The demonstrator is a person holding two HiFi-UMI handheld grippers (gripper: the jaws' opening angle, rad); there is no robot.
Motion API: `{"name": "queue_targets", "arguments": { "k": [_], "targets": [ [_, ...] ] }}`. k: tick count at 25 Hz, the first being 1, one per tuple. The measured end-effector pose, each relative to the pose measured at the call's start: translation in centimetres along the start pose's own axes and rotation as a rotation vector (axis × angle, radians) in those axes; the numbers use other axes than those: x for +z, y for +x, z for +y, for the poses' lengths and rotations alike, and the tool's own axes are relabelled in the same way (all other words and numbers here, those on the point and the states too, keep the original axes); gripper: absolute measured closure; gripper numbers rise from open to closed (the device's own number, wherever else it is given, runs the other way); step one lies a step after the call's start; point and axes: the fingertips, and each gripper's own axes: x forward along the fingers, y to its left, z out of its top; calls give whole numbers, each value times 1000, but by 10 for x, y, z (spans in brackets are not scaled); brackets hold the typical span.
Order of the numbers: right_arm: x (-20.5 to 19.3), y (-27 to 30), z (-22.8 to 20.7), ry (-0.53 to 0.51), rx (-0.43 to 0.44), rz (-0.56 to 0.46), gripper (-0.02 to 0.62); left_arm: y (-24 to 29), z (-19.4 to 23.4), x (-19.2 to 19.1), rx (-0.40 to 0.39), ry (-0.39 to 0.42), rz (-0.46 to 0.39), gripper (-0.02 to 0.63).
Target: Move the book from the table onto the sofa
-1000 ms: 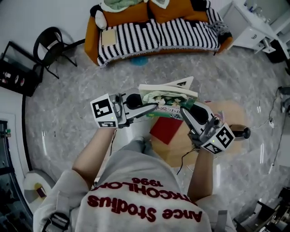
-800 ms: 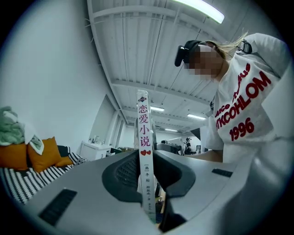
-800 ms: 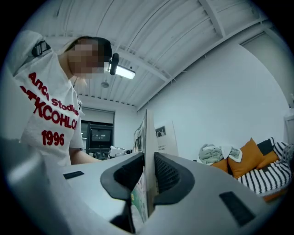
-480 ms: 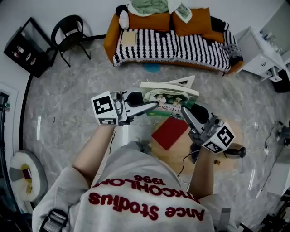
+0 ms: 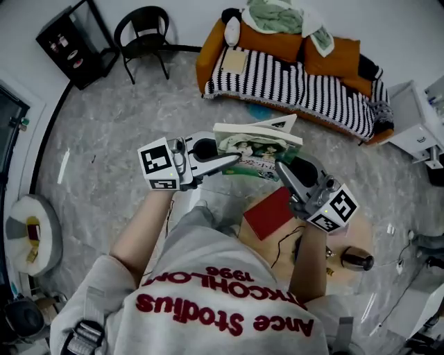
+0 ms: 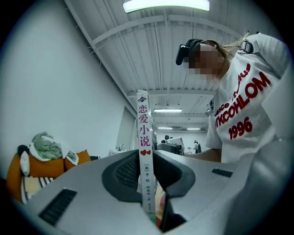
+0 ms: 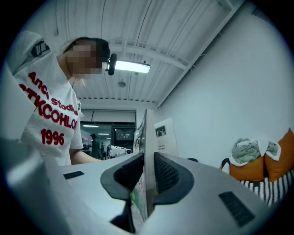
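Observation:
The book (image 5: 258, 149), a thin paperback with a green illustrated cover, is held in the air between both grippers, above the floor. My left gripper (image 5: 234, 163) is shut on its left edge; the white spine (image 6: 144, 151) with red characters stands between the pads. My right gripper (image 5: 281, 170) is shut on the right edge, where the pages (image 7: 148, 156) are pinched between the pads. The sofa (image 5: 291, 66), orange with a black-and-white striped cover, lies at the back right of the head view, well beyond the book.
A round wooden table (image 5: 361, 229) with a red book (image 5: 270, 213) and a dark bottle (image 5: 354, 261) is under my right arm. A black chair (image 5: 142, 28) and a dark cabinet (image 5: 69, 43) stand at the back left. Cushions and green cloth (image 5: 274, 14) lie on the sofa.
The head view has swung: sofa and chair have slid to the right, the table towards the lower right. Both grippers keep the same hold on the book.

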Motion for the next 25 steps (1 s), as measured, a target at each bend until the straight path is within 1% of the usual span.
{"name": "queue_targets", "arguments": {
  "k": [3, 6, 17, 23, 25],
  "targets": [
    [-2, -3, -3, -3, 20, -11, 512, 3, -1, -2, 21, 29, 6, 532],
    [-4, -4, -3, -11, 24, -22, 512, 3, -1, -4, 23, 40, 3, 532],
    [-3, -1, -2, -43, -18, -25, 512, 1, 4, -1, -24, 63, -6, 532],
    [-9, -7, -1, -57, -21, -21, 513, 4, 1, -9, -30, 73, -12, 532],
    [-7, 2, -4, -60, -21, -20, 512, -1, 8, -6, -31, 74, -13, 532]
  ]
}}
